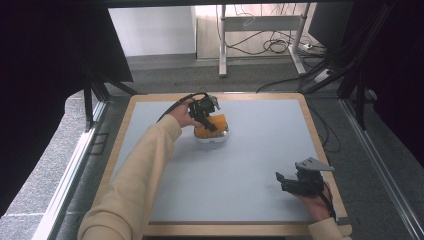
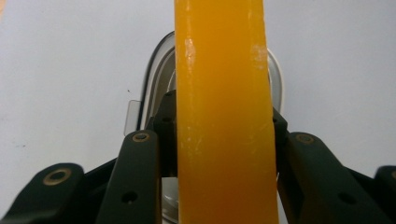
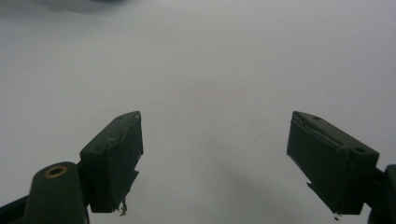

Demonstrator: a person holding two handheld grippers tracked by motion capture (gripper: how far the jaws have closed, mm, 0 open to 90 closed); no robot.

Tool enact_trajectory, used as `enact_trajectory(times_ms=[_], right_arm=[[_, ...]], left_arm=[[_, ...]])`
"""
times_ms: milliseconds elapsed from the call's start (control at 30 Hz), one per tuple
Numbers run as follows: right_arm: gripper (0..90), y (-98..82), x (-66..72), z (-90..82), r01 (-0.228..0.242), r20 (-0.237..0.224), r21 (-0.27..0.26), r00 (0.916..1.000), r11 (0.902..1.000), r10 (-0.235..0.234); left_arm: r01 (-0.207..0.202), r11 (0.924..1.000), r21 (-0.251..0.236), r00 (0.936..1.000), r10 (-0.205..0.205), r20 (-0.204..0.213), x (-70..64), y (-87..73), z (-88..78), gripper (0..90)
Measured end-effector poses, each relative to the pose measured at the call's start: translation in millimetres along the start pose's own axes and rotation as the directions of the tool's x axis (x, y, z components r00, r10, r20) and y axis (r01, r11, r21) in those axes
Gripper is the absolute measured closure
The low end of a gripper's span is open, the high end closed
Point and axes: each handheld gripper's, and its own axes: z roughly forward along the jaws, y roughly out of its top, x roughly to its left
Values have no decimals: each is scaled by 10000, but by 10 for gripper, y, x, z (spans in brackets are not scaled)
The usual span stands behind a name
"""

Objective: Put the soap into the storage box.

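A light blue-grey table [image 1: 240, 170] with a wooden rim is being seen whole from the high view. The left gripper [image 1: 210, 122] is being held over a clear container [image 1: 212, 136] near the far middle of the table, and an orange block [image 1: 212, 125] is being clamped in it. From above, the block is being read as a squat orange lump sitting in or just over the container; whether it is touching the bottom cannot be told.

More is being given by the left gripper view: the orange block [image 2: 223, 116] is being shown as a tall flat slab running up the middle, with the 2 black jaws pressed against its 2 sides. The left gripper [image 2: 223, 130] is thus being kept closed on the block. Behind the slab, the container's clear rounded rim [image 2: 154, 79] is being seen, with a small tab at its left edge. No other contents are being made out inside it.

The right gripper [image 1: 282, 181] is being rested near the table's near right corner, well apart from the container. In the right gripper view, the right gripper [image 3: 215, 149] is being shown with its 2 jaws wide apart, nothing being held between them, bare table beneath.
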Motion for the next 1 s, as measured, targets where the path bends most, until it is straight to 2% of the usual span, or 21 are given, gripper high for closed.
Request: enact_trajectory(times_ms=[267, 433, 533, 567, 600, 633, 767, 1000], right_arm=[[186, -2, -7, -3, -37, -2, -11, 10000, 10000, 37], [186, -2, -5, -5, -13, -6, 7, 10000, 10000, 13], [186, -4, -5, -3, -22, -6, 10, 10000, 10000, 22], [186, -4, -5, 1, -36, -17, 16, 10000, 10000, 36], [186, -4, -5, 1, -36, -17, 16, 10000, 10000, 36], [186, -5, -5, 3, -26, -12, 15, 10000, 10000, 26], [186, 0, 11, -1, -4, -9, 15, 10000, 10000, 4], [186, -1, 5, 1, 8, -21, 21, 10000, 10000, -8]], left_arm=[[-52, 10000, 31, 9999, 51, 117, -9, 15, 90, 614], [-157, 9999, -7, 9999, 157, 42, -12, 15, 107, 611], [-320, 9986, -410, 9994, 315, -142, -2, 14, 23, 551], [-353, 9968, -715, 9986, 323, -424, -12, 26, -32, 502], [-353, 9968, -715, 9986, 323, -424, -12, 26, -32, 480], [-395, 9964, -745, 9976, 351, -596, -17, 37, -64, 480], [-471, 9951, -873, 9943, 383, -999, -30, 63, -143, 380], [-423, 9909, -1277, 9918, 263, -1247, -63, 98, -267, 352]])
